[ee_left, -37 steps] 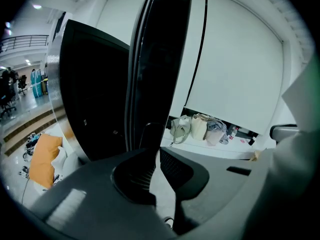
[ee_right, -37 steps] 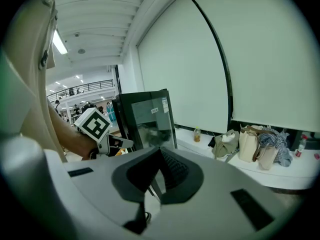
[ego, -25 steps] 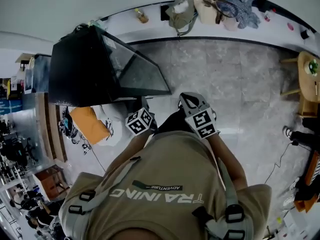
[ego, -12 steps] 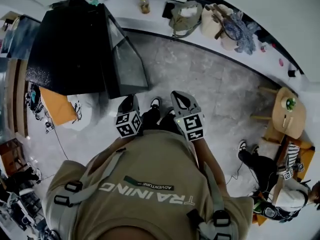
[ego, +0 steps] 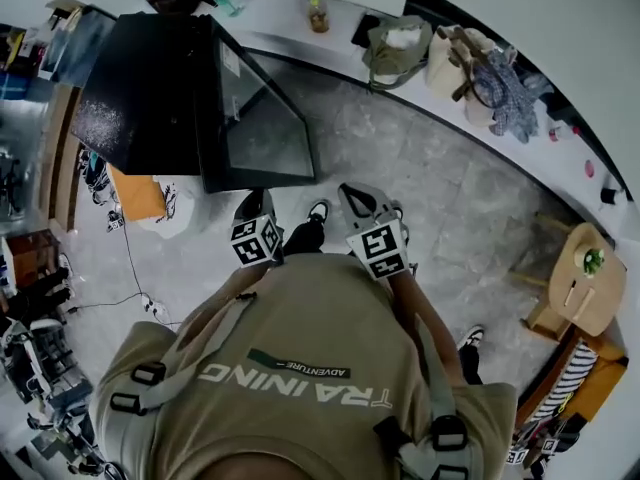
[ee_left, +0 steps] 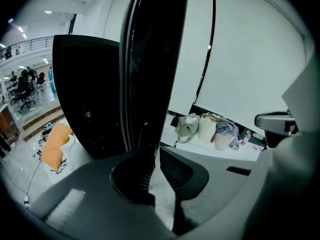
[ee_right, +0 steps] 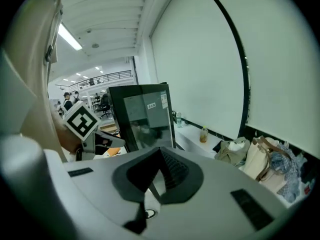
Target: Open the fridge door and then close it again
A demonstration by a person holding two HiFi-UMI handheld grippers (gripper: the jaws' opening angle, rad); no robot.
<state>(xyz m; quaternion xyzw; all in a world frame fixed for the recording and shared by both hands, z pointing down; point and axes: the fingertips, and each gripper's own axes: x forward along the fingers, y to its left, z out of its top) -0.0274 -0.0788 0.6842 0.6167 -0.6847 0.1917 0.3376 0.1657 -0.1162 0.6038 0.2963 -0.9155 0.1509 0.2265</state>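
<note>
A tall black fridge (ego: pixel 140 88) stands at the upper left of the head view, and its glass door (ego: pixel 260 118) looks closed against the body. My left gripper (ego: pixel 253 206) hovers just below the door's near corner. In the left gripper view the jaws (ee_left: pixel 153 151) are shut with nothing between them, and the door's dark edge (ee_left: pixel 150 59) rises just beyond the tips. I cannot tell whether they touch it. My right gripper (ego: pixel 362 203) is held beside it, to the right of the door. Its jaws (ee_right: pixel 160 151) are shut and empty, pointing at the fridge (ee_right: pixel 145 116).
Several bags (ego: pixel 400 48) and a bottle (ego: pixel 318 13) sit on a white ledge along the far wall. An orange cushion (ego: pixel 135 193) and a cable (ego: pixel 130 268) lie on the floor left of the fridge. A round wooden table (ego: pixel 590 278) stands at the right.
The head view has swung, so the fridge now sits higher and its door corner lies right above my left gripper. Both grippers stay in front of the torso, still shut.
</note>
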